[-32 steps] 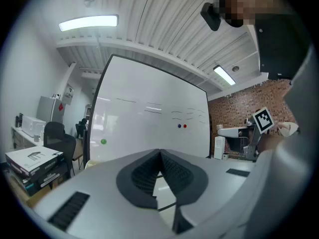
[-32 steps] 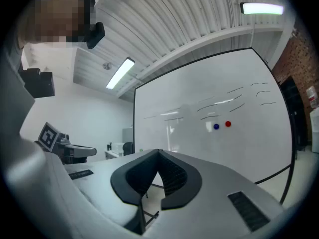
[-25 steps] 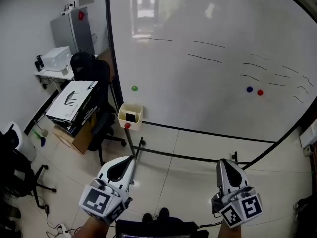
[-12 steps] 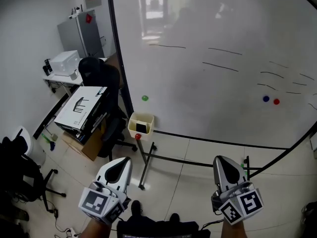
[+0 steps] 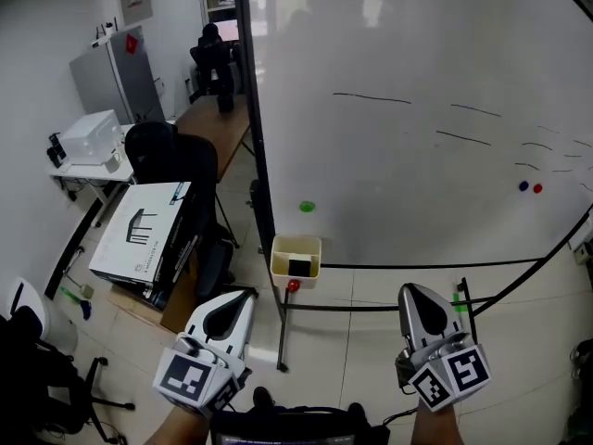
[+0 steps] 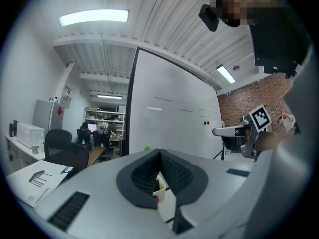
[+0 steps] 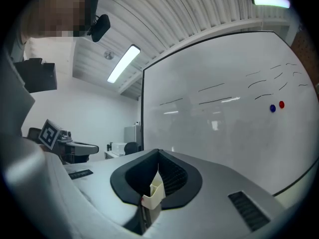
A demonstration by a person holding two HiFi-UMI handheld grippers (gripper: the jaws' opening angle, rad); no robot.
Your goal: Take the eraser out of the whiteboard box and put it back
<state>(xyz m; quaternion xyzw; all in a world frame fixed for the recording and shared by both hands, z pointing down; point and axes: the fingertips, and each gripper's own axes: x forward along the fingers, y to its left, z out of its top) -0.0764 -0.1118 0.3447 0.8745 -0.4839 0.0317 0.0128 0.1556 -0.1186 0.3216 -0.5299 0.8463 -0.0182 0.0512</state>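
1. The whiteboard box point(image 5: 296, 246), pale yellow and open at the top, hangs at the lower left corner of the whiteboard point(image 5: 417, 146), against the board's bottom edge and just beside its black left frame.
2. The eraser point(image 5: 299, 268) is inside that box. It shows as a dark block near the front wall.
3. The eraser's longer side seems to run along the board's bottom edge. It is too small to tell which way its ends face.
4. A red dot point(image 5: 294, 286) sits just under the box. A green magnet point(image 5: 307, 207) sticks to the board just above it.
5. The left hand-held gripper point(image 5: 246, 294) is clenched, tips together with nothing between them. It points level toward the box and is well apart from it.
6. The right hand-held gripper point(image 5: 410, 289) is likewise clenched and empty. It points level at the board, to the right of the box.
7. Each gripper carries a cube with black-and-white square markers.
8. The board bears only short black marker strokes point(image 5: 371, 97), which form no readable words. A blue magnet point(image 5: 523, 185) and a red magnet point(image 5: 537, 188) sit side by side near its right edge.
9. A white carton point(image 5: 139, 235) on the floor to the left is printed with a line drawing of a chair. Its small print cannot be read.
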